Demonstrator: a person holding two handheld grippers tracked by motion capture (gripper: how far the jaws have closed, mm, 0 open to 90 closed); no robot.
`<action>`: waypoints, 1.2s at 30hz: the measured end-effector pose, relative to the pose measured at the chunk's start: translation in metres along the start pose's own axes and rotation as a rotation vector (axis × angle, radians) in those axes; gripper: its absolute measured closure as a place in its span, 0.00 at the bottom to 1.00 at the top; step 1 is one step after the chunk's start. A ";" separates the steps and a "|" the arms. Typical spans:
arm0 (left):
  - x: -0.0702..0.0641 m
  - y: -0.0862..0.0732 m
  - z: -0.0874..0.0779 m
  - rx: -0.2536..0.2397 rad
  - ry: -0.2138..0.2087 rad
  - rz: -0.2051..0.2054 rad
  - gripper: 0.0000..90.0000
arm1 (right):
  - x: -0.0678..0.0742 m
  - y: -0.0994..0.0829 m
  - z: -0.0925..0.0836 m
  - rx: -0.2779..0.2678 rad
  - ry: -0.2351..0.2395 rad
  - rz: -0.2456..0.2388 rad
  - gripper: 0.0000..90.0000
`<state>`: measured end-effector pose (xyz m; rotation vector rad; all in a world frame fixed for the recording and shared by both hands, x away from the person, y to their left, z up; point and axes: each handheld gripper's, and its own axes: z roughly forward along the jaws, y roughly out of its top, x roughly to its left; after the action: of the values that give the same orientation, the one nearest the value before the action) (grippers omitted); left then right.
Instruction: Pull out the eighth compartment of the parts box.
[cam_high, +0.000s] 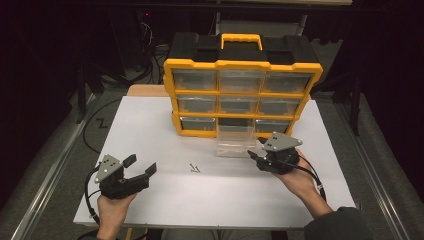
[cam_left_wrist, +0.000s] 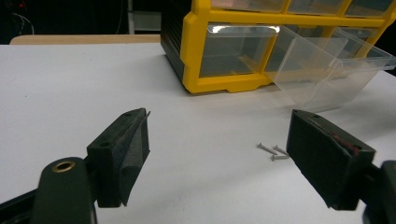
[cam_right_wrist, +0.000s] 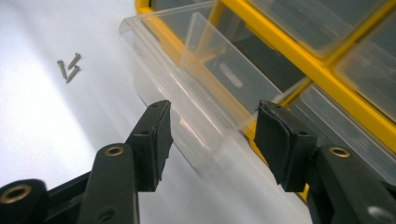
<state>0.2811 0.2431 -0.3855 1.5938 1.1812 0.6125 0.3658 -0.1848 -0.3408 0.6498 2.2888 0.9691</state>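
Right gripper (cam_high: 262, 150) open beside clear drawer (cam_high: 235, 140) (perhaps touching), screws (cam_high: 195, 168) nearby

Workshop: parts organizer (cam_high: 242, 85), screws (cam_high: 195, 168).

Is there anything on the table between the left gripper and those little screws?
Nothing visible. The left gripper has its jaws open and aimed across bare white table at the screws, which lie loose in front of it. The clear drawer and yellow organizer sit farther back, beyond the screws.
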 end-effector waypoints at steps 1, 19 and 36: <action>0.000 0.000 0.000 0.001 0.000 0.001 0.24 | -0.002 -0.001 -0.003 -0.006 -0.001 0.015 0.52; -0.002 0.000 0.002 0.007 -0.002 0.007 0.24 | -0.020 -0.035 -0.042 -0.098 0.038 0.256 0.40; -0.003 -0.001 0.003 0.015 0.001 0.011 0.24 | -0.028 -0.064 -0.066 -0.213 -0.009 0.363 0.36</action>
<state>0.2825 0.2392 -0.3871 1.6133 1.1809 0.6125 0.3295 -0.2733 -0.3423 0.9928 2.0592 1.3519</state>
